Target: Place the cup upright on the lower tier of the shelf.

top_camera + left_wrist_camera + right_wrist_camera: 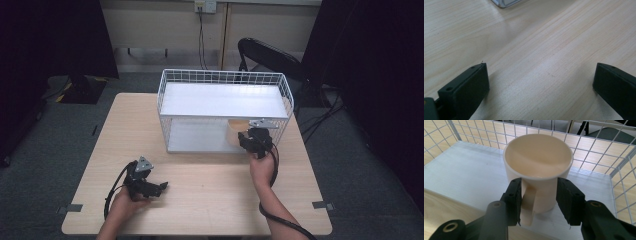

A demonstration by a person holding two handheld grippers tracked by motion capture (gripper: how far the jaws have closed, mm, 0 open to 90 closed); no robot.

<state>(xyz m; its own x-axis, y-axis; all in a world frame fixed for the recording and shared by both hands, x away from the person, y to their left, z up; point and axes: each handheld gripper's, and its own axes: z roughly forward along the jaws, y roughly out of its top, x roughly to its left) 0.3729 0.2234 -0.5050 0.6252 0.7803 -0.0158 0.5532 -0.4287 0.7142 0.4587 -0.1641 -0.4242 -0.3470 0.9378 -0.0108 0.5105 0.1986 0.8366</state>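
Note:
A cream mug (537,157) stands upright on the lower shelf (461,170) of a white wire rack (225,100), at that shelf's right end (234,131). My right gripper (538,186) reaches in from the front at mug height. Its jaws are open and straddle the mug's handle (527,202): the left jaw lies against the handle, and the right jaw stands apart from it, close to the mug's wall. In the high view the right gripper (248,137) is at the rack's front right corner. My left gripper (540,75) is open over bare wood, low at the table's front left (162,187).
The rack sits at the back middle of the light wooden table (210,200); its corner (504,3) lies ahead of the left gripper. Wire mesh walls (599,157) close the rack's back and sides. A black chair (270,52) stands behind the table.

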